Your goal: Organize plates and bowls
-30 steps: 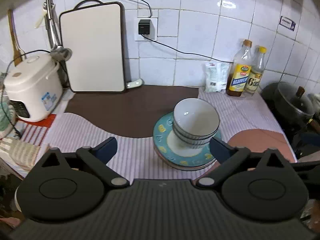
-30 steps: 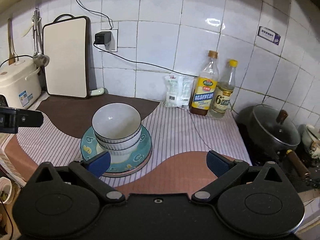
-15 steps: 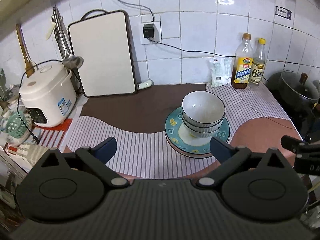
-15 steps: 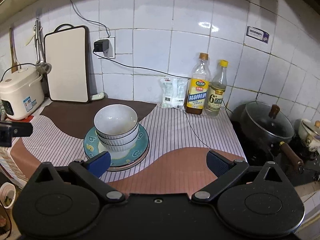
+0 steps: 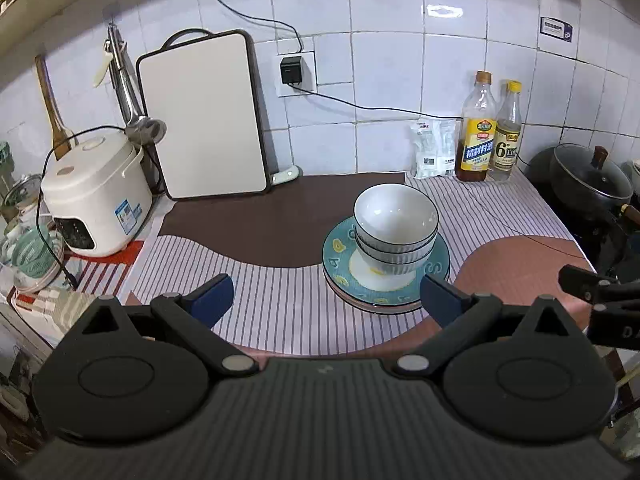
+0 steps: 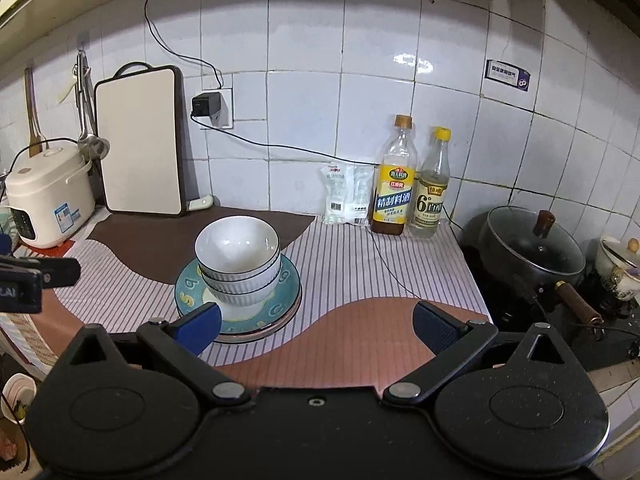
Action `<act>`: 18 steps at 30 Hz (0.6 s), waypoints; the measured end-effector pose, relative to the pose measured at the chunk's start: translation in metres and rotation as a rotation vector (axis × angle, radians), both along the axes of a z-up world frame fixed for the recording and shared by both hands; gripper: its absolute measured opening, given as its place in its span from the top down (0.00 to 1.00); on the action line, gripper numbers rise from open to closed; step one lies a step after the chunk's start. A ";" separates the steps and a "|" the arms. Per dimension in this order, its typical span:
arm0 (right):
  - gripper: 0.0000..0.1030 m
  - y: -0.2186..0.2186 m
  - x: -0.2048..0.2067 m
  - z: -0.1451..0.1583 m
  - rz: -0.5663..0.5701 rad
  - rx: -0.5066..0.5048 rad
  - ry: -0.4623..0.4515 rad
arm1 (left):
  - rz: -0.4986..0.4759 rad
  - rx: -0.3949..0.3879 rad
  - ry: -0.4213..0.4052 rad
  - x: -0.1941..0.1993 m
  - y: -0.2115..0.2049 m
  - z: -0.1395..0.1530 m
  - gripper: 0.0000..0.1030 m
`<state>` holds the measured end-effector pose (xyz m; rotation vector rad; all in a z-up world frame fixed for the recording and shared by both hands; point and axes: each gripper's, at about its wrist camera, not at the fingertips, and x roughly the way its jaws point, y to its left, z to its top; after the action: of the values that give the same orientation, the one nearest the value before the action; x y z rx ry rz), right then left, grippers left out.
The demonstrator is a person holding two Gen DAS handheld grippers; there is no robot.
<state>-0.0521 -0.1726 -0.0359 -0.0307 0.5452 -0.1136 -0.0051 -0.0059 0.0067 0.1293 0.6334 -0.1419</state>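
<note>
A stack of white ribbed bowls [image 5: 394, 232] sits on stacked plates, the top one teal with yellow marks [image 5: 340, 252], on the striped counter mat. The same bowls [image 6: 238, 260] and teal plate [image 6: 288, 284] show in the right wrist view. My left gripper [image 5: 326, 298] is open and empty, held back from the stack near the counter's front edge. My right gripper [image 6: 316, 324] is open and empty, in front of and to the right of the stack. Each gripper's body shows at the edge of the other's view.
A white rice cooker [image 5: 94, 196] stands at the left, a cutting board [image 5: 202, 116] leans on the tiled wall. Two bottles [image 6: 394, 184] and a packet [image 6: 344, 196] stand at the back. A lidded black pot [image 6: 532, 248] sits on the stove at the right.
Both grippers have drawn back and up from the stack, so the bowls and plates look smaller and more of the counter shows. The dishes have not moved.
</note>
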 end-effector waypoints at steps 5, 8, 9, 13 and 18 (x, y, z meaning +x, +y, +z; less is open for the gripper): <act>0.00 0.003 -0.004 0.000 -0.001 -0.018 -0.006 | 0.007 -0.014 0.005 0.001 0.001 -0.005 0.02; 0.00 0.006 -0.004 0.001 -0.007 -0.033 -0.003 | 0.007 -0.029 0.010 0.001 0.002 -0.006 0.02; 0.00 0.006 -0.004 0.001 -0.012 -0.036 -0.002 | 0.008 -0.032 0.012 0.001 0.002 -0.007 0.02; 0.00 0.005 -0.003 0.002 -0.035 -0.033 0.010 | 0.010 -0.039 0.020 0.002 0.003 -0.008 0.02; 0.00 0.004 -0.004 0.001 -0.038 -0.025 0.009 | 0.019 -0.044 0.024 0.003 0.004 -0.010 0.02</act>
<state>-0.0560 -0.1687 -0.0344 -0.0452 0.5531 -0.1577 -0.0022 -0.0023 -0.0031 0.0790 0.6543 -0.1397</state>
